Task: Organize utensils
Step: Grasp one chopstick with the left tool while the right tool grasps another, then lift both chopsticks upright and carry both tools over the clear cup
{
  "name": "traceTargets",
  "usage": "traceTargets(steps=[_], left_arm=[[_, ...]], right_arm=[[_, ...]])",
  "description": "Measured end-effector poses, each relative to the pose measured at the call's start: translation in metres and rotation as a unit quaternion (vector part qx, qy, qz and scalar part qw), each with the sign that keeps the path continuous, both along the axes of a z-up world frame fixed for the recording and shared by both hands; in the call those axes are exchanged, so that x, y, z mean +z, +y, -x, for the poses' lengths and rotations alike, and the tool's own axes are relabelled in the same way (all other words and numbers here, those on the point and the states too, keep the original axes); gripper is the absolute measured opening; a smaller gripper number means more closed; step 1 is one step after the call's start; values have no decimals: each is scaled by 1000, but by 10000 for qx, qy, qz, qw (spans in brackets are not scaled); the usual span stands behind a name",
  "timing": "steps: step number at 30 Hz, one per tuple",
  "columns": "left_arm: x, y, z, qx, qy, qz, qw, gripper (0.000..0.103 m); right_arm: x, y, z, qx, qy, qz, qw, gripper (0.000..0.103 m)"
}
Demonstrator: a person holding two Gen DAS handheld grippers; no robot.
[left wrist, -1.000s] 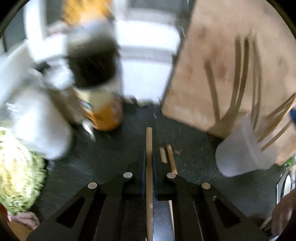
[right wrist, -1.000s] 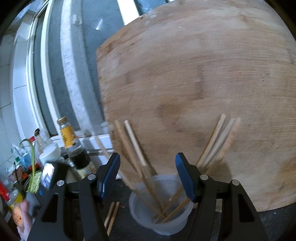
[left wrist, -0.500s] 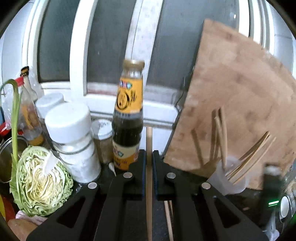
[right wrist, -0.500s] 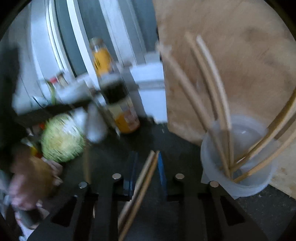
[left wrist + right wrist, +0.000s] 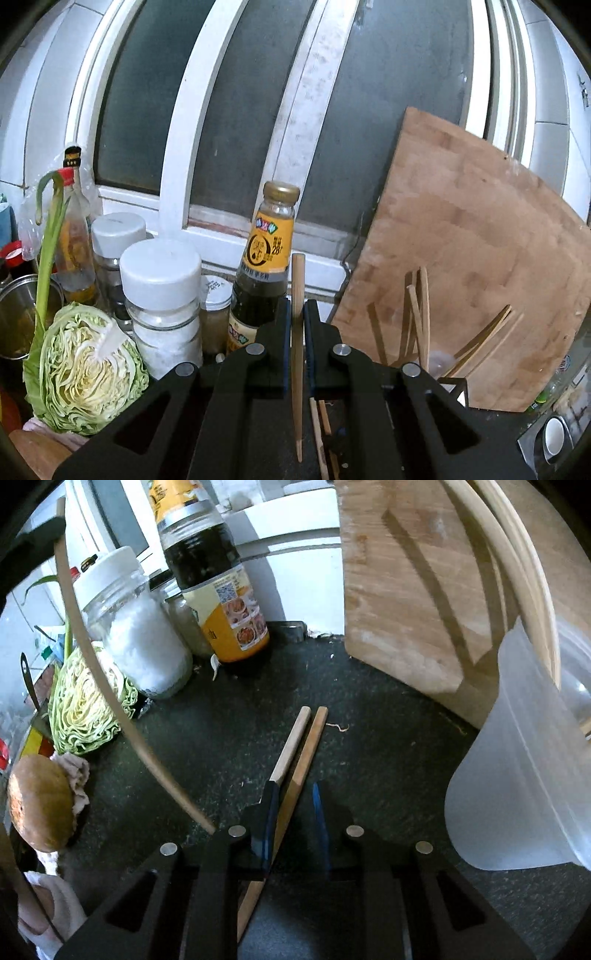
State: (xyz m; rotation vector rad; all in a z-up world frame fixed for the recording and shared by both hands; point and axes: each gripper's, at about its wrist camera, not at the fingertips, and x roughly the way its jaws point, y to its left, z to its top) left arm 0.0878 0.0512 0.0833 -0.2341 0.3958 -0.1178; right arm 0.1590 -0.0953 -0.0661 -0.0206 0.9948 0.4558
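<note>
My left gripper [image 5: 296, 312] is shut on one wooden chopstick [image 5: 297, 332], held upright in front of the window. The same chopstick [image 5: 110, 686] crosses the left of the right wrist view. Two more chopsticks [image 5: 299, 746] lie side by side on the dark counter [image 5: 369, 738]. My right gripper [image 5: 293, 808] is low over them with its jaws narrowed around the pair; the left pad touches a stick, the right pad stands apart. A translucent plastic cup [image 5: 517, 775] at the right holds several chopsticks [image 5: 417, 314].
A wooden cutting board [image 5: 480, 258] leans on the window behind the cup. A dark sauce bottle [image 5: 266, 266], a white-lidded jar [image 5: 162, 295], other bottles and a halved cabbage [image 5: 85, 369] crowd the left. A brown round object [image 5: 40, 801] lies on cloth.
My left gripper rose and tipped up with its chopstick, from the counter toward the window. My right gripper dropped from the cup to the counter and narrowed its jaws around the lying pair.
</note>
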Motion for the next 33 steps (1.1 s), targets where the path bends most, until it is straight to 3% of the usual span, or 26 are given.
traceTargets(steps=[6, 8, 12, 15, 19, 24, 29, 30, 33], left_arm=[[5, -4, 8, 20, -180, -89, 9998, 6], [5, -7, 9, 51, -203, -161, 9997, 6], [3, -7, 9, 1, -216, -118, 9997, 6], [-1, -6, 4, 54, -138, -144, 9998, 6], [-2, 2, 4, -117, -180, 150, 9997, 6], [7, 10, 20, -320, -650, 380, 9967, 6], [25, 4, 27, -706, -780, 654, 9923, 6], [30, 0, 28, -784, -812, 655, 9914, 6], [53, -21, 32, -943, -889, 498, 9903, 6]], right_arm=[[-3, 11, 6, -22, -293, 487, 9984, 20], [-4, 9, 7, -145, -361, 585, 9975, 13], [1, -9, 3, -234, -311, -95, 9992, 8], [24, -22, 8, -229, -680, -514, 9961, 8], [60, -43, 22, -218, -1283, -1094, 9854, 8], [111, -73, 53, -452, -2296, -1533, 9601, 8], [150, -120, 80, -1129, -3232, -2041, 9172, 8], [157, -133, 84, -1344, -3442, -2153, 9039, 8], [168, -157, 87, -1728, -3722, -2270, 8832, 8]])
